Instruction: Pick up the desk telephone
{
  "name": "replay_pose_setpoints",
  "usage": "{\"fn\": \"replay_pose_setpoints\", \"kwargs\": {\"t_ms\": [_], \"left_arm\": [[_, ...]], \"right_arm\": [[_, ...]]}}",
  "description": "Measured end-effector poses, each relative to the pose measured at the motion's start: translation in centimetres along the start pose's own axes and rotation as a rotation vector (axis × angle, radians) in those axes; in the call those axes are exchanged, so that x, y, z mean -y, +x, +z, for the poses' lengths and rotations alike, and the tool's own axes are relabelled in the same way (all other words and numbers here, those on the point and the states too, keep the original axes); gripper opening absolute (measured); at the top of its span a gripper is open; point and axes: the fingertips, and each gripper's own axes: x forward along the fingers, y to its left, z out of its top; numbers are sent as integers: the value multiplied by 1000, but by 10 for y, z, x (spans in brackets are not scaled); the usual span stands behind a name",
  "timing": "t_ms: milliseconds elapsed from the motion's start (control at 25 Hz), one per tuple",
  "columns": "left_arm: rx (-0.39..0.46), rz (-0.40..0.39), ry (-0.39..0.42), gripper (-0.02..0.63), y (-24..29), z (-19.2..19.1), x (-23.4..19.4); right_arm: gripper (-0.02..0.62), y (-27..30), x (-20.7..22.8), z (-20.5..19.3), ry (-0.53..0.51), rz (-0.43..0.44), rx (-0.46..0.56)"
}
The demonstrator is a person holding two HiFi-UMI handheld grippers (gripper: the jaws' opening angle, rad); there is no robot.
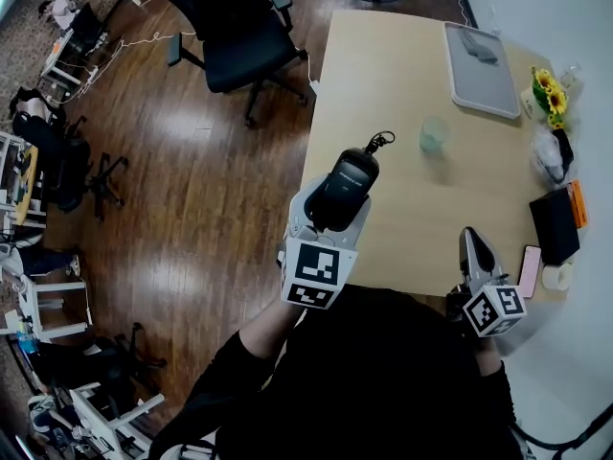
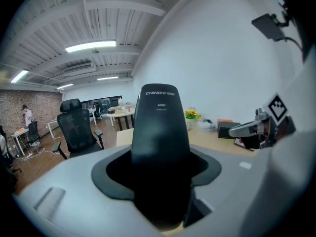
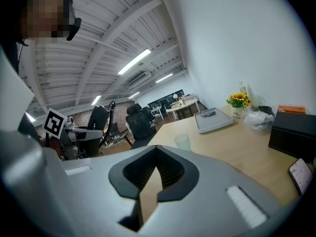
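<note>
The left claw point(image 1: 330, 217) grasps the black telephone handset point(image 1: 347, 182) over the 9 o'clock edge of the surface point(image 1: 402, 209), while the right claw point(image 1: 473, 238), at its 4 o'clock, is clenched and empty.

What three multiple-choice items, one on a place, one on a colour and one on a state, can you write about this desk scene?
1. Where does the grey tray lie?
A. on the far part of the table
B. on the floor
C. on the office chair

2. What colour is the telephone handset?
A. white
B. black
C. red

3. What is the state of the left gripper?
A. open and empty
B. shut on the telephone handset
C. lying on the table

Answers:
1 A, the tray rests on the table near the flowers.
2 B, its shell is black in both views.
3 B, the left gripper view shows the jaws clamped on it.
</note>
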Motion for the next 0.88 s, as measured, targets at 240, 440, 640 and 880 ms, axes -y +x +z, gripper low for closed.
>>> {"fn": "replay_pose_setpoints", "kwargs": {"t_ms": [240, 440, 640, 880], "left_arm": [[-1, 1, -13, 262, -4, -3, -1], [-2, -6, -26, 261, -5, -4, 0], [-2, -9, -26, 261, -6, -6, 2], [-6, -14, -24, 262, -3, -6, 6]], "right_arm": [[2, -3, -1, -2, -1, 1, 5], [2, -6, -1, -3, 5, -2, 6], [2, -9, 0, -5, 4, -5, 8], [2, -11, 4, -7, 7, -9, 10]]}}
